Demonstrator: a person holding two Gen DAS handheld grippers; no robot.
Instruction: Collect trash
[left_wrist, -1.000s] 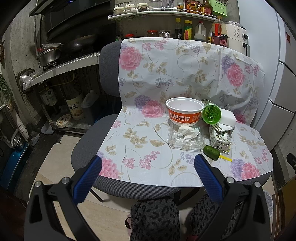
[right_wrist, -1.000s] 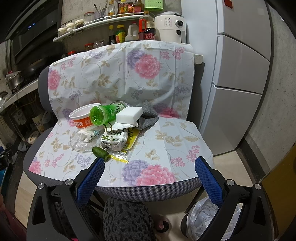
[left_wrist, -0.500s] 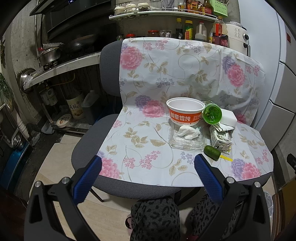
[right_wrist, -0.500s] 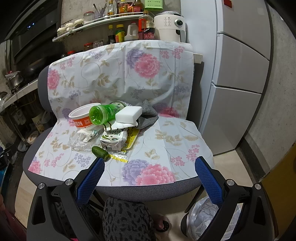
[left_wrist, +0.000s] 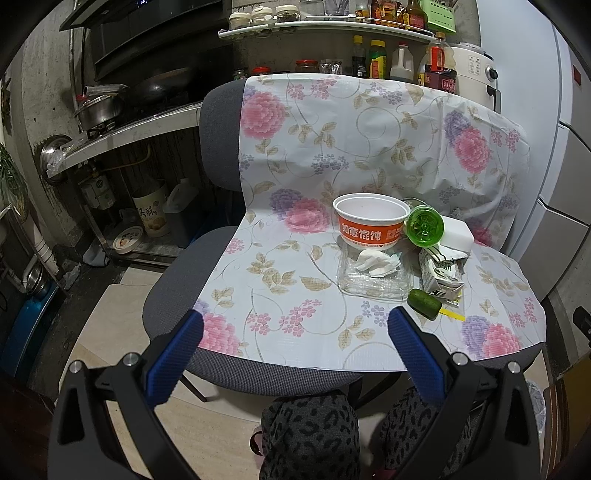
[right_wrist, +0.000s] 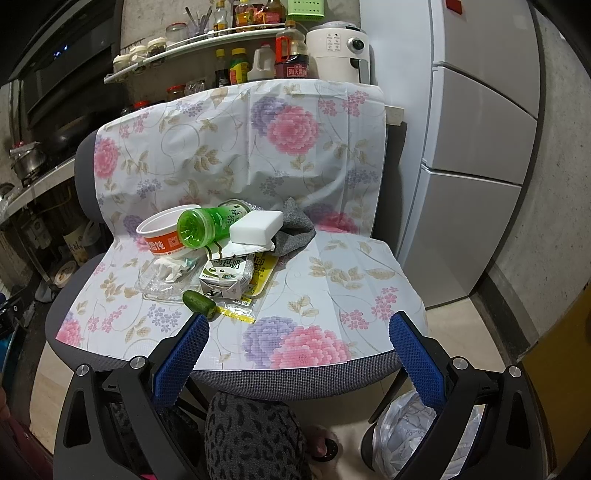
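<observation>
Kitchen shelves of sauce bottles stood behind a grey office chair (left_wrist: 218, 122) draped with a floral plastic sheet (right_wrist: 332, 258). On the seat, the trash lay heaped together: an orange-and-white paper bowl (left_wrist: 370, 224), a green plastic bottle (right_wrist: 207, 225) on its side against the bowl, a white sponge block (right_wrist: 256, 227), a grey cloth (right_wrist: 295, 229), a crushed milk carton (right_wrist: 221, 278), a clear plastic tray (left_wrist: 373, 278) holding crumpled tissue (left_wrist: 376, 261), and a small cucumber (right_wrist: 199, 303) nearest the front edge. A bin lined with a white bag (right_wrist: 402, 435) sat on the floor, lower right. The left gripper (left_wrist: 295, 332) and right gripper (right_wrist: 299, 332) hung before the seat, fingers spread wide, holding nothing.
</observation>
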